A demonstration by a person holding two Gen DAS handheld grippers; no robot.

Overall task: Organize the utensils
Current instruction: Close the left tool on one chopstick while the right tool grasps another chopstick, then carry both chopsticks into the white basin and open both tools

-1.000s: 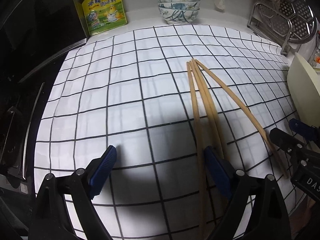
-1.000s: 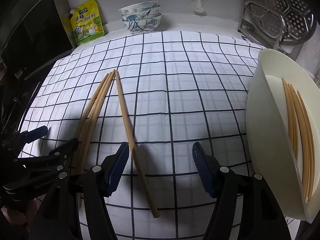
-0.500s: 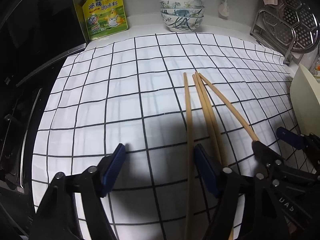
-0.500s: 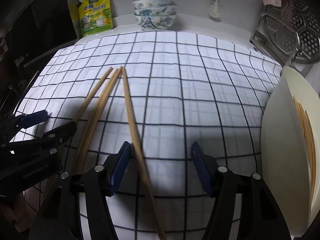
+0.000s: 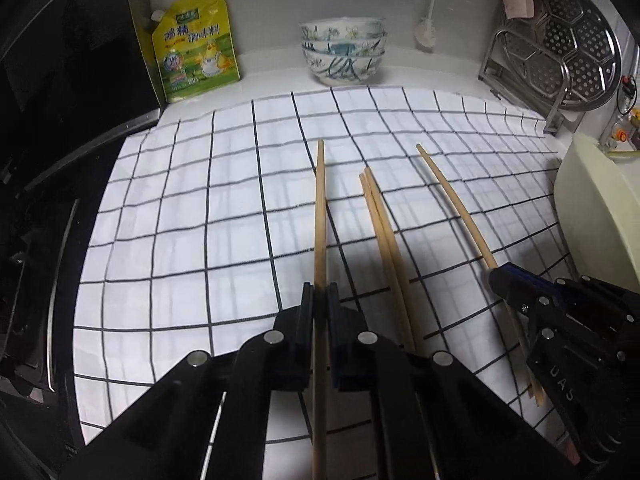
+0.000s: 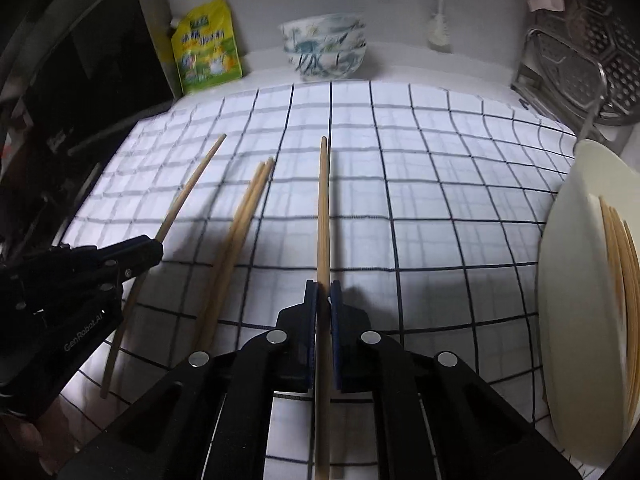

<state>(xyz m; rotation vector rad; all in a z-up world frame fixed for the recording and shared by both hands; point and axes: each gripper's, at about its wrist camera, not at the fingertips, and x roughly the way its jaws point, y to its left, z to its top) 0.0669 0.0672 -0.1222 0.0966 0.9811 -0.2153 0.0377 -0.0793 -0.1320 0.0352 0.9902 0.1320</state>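
My left gripper (image 5: 319,294) is shut on one wooden chopstick (image 5: 320,208) that points away along its fingers. My right gripper (image 6: 324,292) is shut on another chopstick (image 6: 323,208). Two more chopsticks (image 5: 382,224) lie side by side on the checked cloth (image 5: 192,216) between the two held ones; they also show in the right wrist view (image 6: 244,212). The right gripper shows at the right of the left wrist view (image 5: 500,276), holding its chopstick (image 5: 452,200). A cream oval tray (image 6: 568,304) at the right holds several chopsticks (image 6: 620,248).
Stacked patterned bowls (image 5: 343,50) and a yellow-green refill pouch (image 5: 195,46) stand at the back by the wall. A metal rack with a perforated steamer plate (image 5: 560,44) stands at the back right. A black stove surface (image 5: 48,128) lies to the left.
Both grippers have shut, each on one chopstick. The held chopsticks have spread away from the two left lying on the cloth.
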